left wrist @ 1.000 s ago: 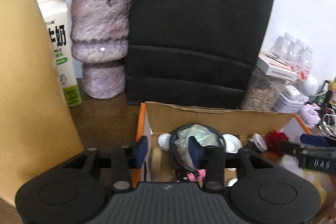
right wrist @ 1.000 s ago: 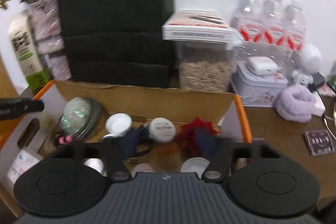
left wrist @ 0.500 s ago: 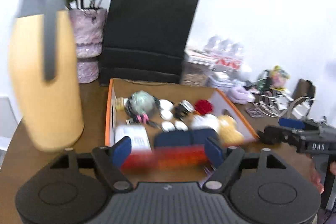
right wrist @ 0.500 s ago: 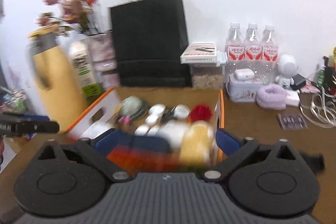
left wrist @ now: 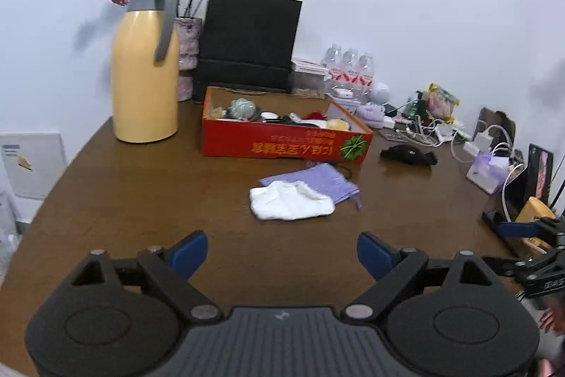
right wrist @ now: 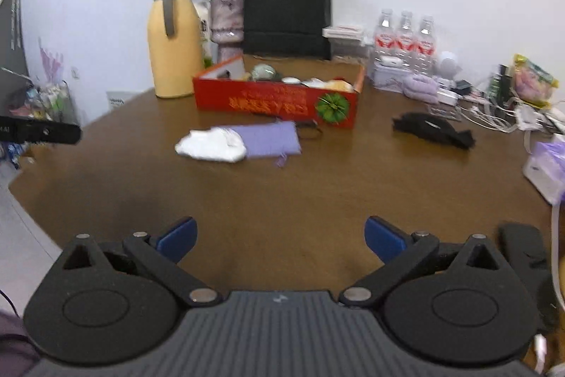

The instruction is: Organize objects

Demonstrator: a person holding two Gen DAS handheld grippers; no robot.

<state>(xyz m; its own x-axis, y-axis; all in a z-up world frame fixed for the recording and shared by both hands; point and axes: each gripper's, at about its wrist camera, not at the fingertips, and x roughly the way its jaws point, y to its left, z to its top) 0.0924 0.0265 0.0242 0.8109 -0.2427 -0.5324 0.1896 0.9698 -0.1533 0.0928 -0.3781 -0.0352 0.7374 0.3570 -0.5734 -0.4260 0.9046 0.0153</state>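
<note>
A red cardboard box (left wrist: pixel 282 143) holding several small items stands at the back of the brown table (left wrist: pixel 141 200); it also shows in the right wrist view (right wrist: pixel 275 103). A white cloth (left wrist: pixel 289 202) lies on a purple pouch (left wrist: pixel 317 181) in front of the box, also in the right wrist view: cloth (right wrist: pixel 212 145), pouch (right wrist: pixel 268 138). A black item (left wrist: pixel 408 154) lies to the right (right wrist: pixel 432 128). My left gripper (left wrist: pixel 281 251) is open and empty near the front edge. My right gripper (right wrist: pixel 279 237) is open and empty too.
A yellow jug (left wrist: pixel 144 73), a vase of dried flowers (left wrist: pixel 189 59) and a black paper bag (left wrist: pixel 247 45) stand behind the box. Water bottles (right wrist: pixel 404 37), cables and chargers (left wrist: pixel 459 136) crowd the right side. A purple-wrapped white box (right wrist: pixel 545 170) sits at the right edge.
Both grippers have pulled back from over the box to the table's front edge. Both have opened wide. The whole table is now in view.
</note>
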